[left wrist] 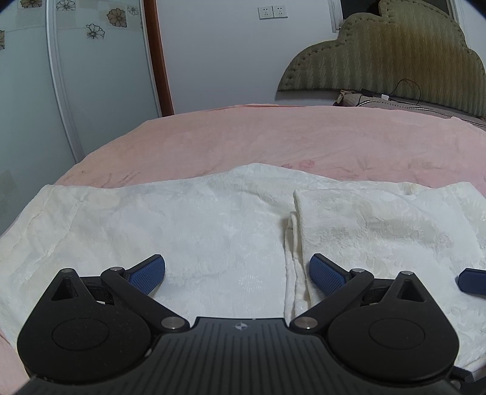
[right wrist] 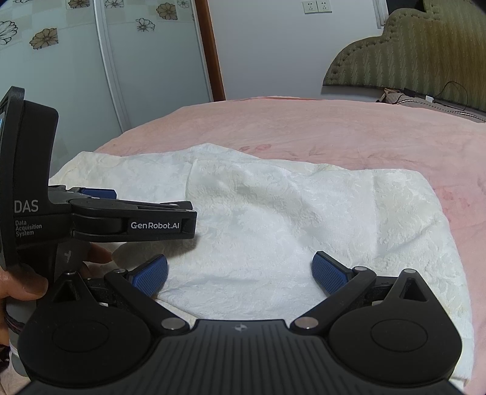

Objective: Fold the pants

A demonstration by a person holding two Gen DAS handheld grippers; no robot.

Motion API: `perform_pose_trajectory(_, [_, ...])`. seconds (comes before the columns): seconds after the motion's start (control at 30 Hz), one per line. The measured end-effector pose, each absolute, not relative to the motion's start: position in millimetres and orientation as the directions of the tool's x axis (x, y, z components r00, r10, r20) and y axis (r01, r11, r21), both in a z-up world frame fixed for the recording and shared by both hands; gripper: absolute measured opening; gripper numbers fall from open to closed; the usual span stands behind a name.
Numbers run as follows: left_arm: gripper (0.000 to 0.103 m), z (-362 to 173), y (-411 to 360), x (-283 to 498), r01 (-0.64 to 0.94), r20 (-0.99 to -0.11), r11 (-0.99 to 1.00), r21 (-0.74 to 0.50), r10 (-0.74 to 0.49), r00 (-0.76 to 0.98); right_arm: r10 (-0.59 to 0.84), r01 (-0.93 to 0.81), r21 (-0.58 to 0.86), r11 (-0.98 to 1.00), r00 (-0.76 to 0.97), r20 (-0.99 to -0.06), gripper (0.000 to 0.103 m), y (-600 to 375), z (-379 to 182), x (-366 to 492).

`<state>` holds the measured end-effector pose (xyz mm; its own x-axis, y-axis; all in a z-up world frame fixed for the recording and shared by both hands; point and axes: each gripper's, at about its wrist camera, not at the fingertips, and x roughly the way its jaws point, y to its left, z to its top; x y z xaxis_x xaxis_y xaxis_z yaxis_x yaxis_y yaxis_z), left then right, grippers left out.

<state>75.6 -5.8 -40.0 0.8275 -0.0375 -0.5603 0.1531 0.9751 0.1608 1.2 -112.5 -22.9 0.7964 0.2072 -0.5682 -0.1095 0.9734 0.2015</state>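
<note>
The white pants [left wrist: 182, 224] lay flat across the near part of the pink bedspread [left wrist: 273, 136], one part folded over with its edge running down the cloth (a layered hem showed there). The left gripper [left wrist: 237, 273] hung over them with jaws spread, pinching nothing. The right gripper [right wrist: 240, 273] was likewise spread, perhaps just above the fabric. A padded headboard [left wrist: 395, 54] stood behind.

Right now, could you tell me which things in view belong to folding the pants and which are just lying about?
Job:
- pants, white, spread on the bed
- left gripper, open above them
- right gripper, open above them

Lying about:
- pink bedspread
- headboard
- cable by the headboard
- wall sockets
- wardrobe
</note>
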Motion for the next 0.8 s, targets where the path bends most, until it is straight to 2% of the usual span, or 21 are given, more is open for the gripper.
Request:
perform_pose_trajectory(0.67, [0.102, -38.9, -0.4, 76.5, 0.159, -0.574, 0.982, 0.105, -0.070, 0.816, 0.208, -0.108, 0.205, 0.973, 0.797, -0.566, 0.103, -111.9, -23.8, 1.8])
perform_pose_trajectory(0.8, [0.095, -32.7, 4.9, 68.2, 0.171, -0.545, 0.982, 0.085, -0.098, 0.833, 0.200, -0.107, 0.192, 0.975, 0.796, -0.571, 0.103, -110.7, -23.3, 1.3])
